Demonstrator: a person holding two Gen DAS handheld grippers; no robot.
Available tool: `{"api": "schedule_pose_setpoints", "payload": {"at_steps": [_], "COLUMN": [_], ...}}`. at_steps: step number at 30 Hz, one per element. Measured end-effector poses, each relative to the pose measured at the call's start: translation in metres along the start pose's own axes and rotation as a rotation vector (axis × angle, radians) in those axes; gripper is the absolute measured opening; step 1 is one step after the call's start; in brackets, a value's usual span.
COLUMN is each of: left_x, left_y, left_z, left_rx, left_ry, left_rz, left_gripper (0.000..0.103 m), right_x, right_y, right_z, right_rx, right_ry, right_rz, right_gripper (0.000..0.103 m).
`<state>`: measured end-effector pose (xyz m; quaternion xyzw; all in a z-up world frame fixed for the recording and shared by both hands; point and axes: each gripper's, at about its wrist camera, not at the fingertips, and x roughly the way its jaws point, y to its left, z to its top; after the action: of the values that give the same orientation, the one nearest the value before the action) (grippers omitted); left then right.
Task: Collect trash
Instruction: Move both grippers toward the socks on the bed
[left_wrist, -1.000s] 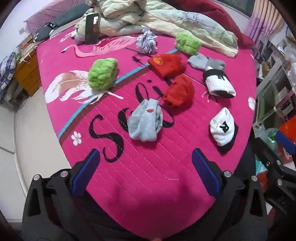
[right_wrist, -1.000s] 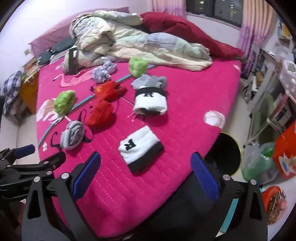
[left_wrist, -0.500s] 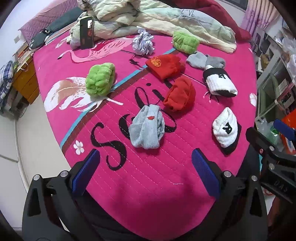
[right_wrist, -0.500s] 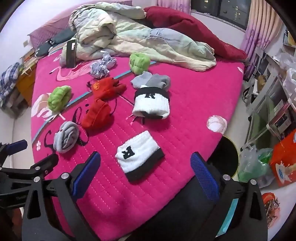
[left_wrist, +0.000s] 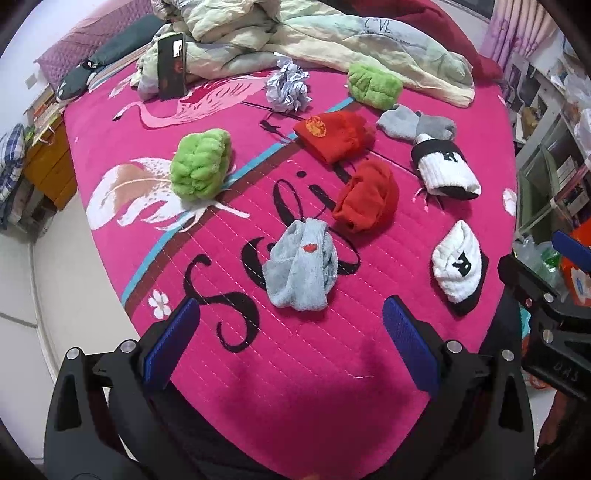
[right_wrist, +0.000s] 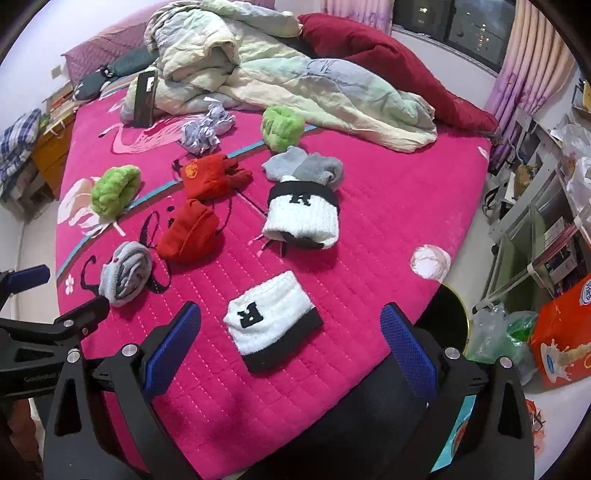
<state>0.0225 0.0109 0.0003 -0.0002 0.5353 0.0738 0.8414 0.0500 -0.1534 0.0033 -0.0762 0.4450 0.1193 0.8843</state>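
A crumpled ball of paper (left_wrist: 287, 86) lies far back on the pink bedspread (left_wrist: 295, 369), near the quilt; it also shows in the right wrist view (right_wrist: 207, 129). My left gripper (left_wrist: 291, 347) is open and empty above the bed's near edge, just short of a rolled light blue sock (left_wrist: 301, 264). My right gripper (right_wrist: 290, 347) is open and empty, hovering over a white and black sock with an R (right_wrist: 271, 319). Both are far from the paper ball.
Rolled socks lie scattered: green (left_wrist: 201, 168), red (left_wrist: 367, 195), grey (left_wrist: 413, 123), white and black (left_wrist: 445, 170). A dark box (left_wrist: 170, 66) stands by the quilt (right_wrist: 280, 74). A black bin (right_wrist: 445, 321), plastic bags and an orange box (right_wrist: 565, 332) are right of the bed.
Both grippers have moved forward a little over the bed, so the socks sit closer in view. Both stay open and empty.
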Motion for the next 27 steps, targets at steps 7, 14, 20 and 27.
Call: {"api": "schedule_pose_setpoints", "payload": {"at_steps": [7,14,20,27], "left_x": [0.001,0.011,0.010,0.011], "left_y": [0.000,-0.002,-0.005,-0.006], "left_z": [0.005,0.010,0.011,0.013], "left_rx": [0.020,0.031,0.050,0.062], "left_ry": [0.010,0.043,0.042,0.051], "left_rz": [-0.002,0.015,0.013,0.013], "left_gripper": [0.097,0.097,0.097,0.097], "right_x": [0.006,0.012,0.014,0.016], "right_y": [-0.004,-0.017,-0.017,-0.012], "right_z": [0.000,0.001,0.001,0.001], "right_rx": [0.005,0.041,0.041,0.024], "right_ry": [0.015,0.030,0.033,0.043], "right_rz": [0.006,0.009,0.002,0.013], "right_gripper": [0.093,0.093,0.093,0.093]}}
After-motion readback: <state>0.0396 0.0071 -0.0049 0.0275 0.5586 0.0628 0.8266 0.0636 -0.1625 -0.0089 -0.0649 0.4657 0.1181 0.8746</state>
